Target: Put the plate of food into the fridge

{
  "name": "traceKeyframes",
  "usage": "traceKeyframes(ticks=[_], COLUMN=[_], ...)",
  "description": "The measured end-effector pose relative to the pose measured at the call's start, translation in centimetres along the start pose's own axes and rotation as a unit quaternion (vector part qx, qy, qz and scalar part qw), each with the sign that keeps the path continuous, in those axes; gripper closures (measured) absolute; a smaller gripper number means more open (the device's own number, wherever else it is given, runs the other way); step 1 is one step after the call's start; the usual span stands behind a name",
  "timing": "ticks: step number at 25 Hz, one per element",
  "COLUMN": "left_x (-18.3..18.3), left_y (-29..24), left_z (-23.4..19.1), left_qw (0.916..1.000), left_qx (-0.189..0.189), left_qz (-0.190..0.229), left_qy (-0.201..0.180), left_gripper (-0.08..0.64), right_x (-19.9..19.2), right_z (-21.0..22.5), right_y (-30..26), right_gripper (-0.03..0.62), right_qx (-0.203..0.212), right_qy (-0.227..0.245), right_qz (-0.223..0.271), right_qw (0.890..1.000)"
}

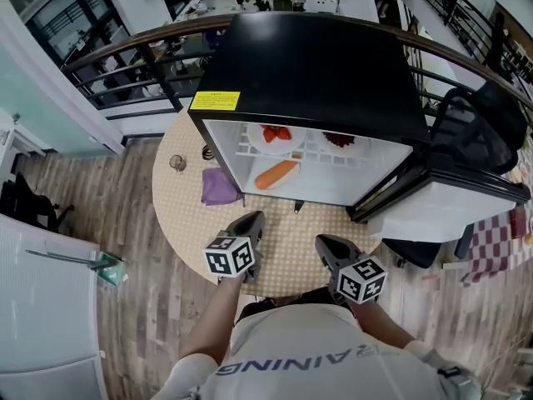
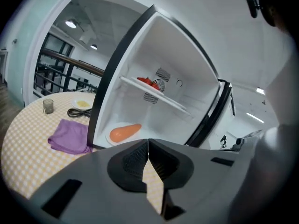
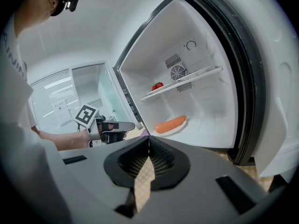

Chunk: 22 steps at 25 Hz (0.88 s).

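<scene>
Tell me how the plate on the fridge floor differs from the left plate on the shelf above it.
The floor plate carries one long orange piece; the shelf plate carries small red pieces. The floor plate sits on the fridge's bottom; the shelf plate rests higher, on the white rack. Both are white plates inside the open fridge.

Open fridge (image 1: 308, 65) standing on a table (image 1: 179, 215), door (image 1: 433, 190) swung out to its right

Inside, a plate of food (image 1: 276, 174) lies on the fridge floor, towards the left; on the shelf (image 1: 308, 150) above sit two more plates (image 1: 276, 133), side by side; on the table left of the fridge lies a cloth (image 2: 70, 135), just beside its corner; behind the cloth are a cable (image 2: 78, 112) and a dish (image 2: 82, 103), with a glass (image 2: 47, 106) to their left; a chair (image 1: 475, 132) stands right of the fridge, behind the door; the left gripper (image 1: 252, 221) and right gripper (image 1: 325, 244) are side by side over the table's near edge, before the opening.
</scene>
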<state>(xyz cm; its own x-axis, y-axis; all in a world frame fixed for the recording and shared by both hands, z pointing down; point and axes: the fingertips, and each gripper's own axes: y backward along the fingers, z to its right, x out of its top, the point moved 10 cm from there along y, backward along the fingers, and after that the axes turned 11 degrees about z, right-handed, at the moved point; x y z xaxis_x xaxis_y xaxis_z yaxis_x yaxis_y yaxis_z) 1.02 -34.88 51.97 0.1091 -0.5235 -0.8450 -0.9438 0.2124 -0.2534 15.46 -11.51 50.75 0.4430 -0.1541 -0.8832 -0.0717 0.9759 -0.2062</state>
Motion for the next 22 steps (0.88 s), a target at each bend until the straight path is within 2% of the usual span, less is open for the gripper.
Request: traceKeyframes(ticks=[4, 9, 12, 15, 22], left_x=[1.3, 3.6, 4.5, 4.6, 4.5], left_y=[2.9, 7.1, 9.4, 10.6, 10.9], left_z=[2.3, 4.5, 5.5, 5.6, 5.5], left_qw=[0.9986, 0.9934, 0.9886, 0.9858, 0.9859], left_qx=[-0.015, -0.043, -0.046, -0.033, -0.025], left_qz=[0.04, 0.106, 0.138, 0.152, 0.152], left_qy=[-0.03, -0.009, -0.04, -0.064, -0.064], left_gripper=[0.548, 0.549, 0.548, 0.549, 0.548], right_x=[0.4, 1.4, 2.6, 3.5, 3.6], right_z=[-0.6, -1.4, -2.0, -2.6, -2.8], right_y=[0.2, 0.5, 1.0, 1.1, 1.3], right_gripper=[0.569, 0.571, 0.571, 0.571, 0.571], right_qx=[0.003, 0.002, 0.01, 0.016, 0.015], right_qy=[0.008, 0.013, 0.017, 0.039, 0.044], right_qz=[0.012, 0.032, 0.056, 0.072, 0.074], right_qw=[1.0, 0.999, 0.998, 0.997, 0.996])
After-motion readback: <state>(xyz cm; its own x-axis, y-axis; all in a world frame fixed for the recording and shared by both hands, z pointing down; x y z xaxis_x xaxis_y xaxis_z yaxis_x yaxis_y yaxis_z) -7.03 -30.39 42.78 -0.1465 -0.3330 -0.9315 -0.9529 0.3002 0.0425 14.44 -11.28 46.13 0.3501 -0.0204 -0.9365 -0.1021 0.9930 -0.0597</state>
